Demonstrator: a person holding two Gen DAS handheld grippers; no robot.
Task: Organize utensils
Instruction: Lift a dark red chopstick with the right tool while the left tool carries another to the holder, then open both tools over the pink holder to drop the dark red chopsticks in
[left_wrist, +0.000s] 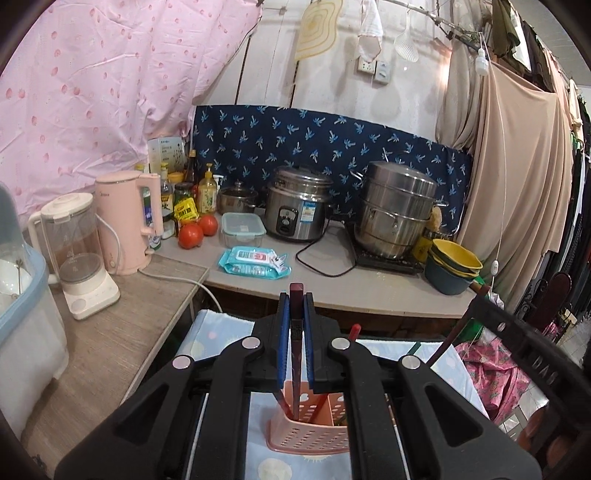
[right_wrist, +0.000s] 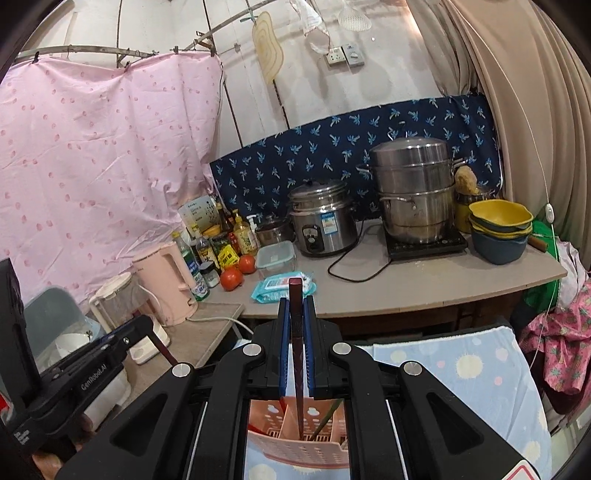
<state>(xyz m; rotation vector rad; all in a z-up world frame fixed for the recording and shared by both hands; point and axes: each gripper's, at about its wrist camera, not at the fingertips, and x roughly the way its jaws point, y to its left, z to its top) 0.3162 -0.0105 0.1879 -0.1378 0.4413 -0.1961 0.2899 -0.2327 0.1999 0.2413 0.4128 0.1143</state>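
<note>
My left gripper (left_wrist: 296, 295) is shut on a dark brown chopstick (left_wrist: 296, 339) held upright; its lower end reaches into a pink perforated utensil holder (left_wrist: 306, 432) below the jaws. A red chopstick (left_wrist: 354, 331) and another dark one also stand in the holder. My right gripper (right_wrist: 296, 300) is shut on a dark chopstick (right_wrist: 296, 343), its tip down in a middle compartment of the same pink holder (right_wrist: 299, 439). The left gripper shows at the left edge of the right wrist view (right_wrist: 147, 328).
The holder stands on a light blue patterned cloth (right_wrist: 461, 369). Behind is a counter (left_wrist: 354, 288) with a rice cooker (left_wrist: 299, 206), a steel steamer pot (left_wrist: 395, 210), stacked bowls (left_wrist: 452, 266), a wipes pack (left_wrist: 255, 260), tomatoes, bottles, a pink kettle (left_wrist: 129, 221) and a blender.
</note>
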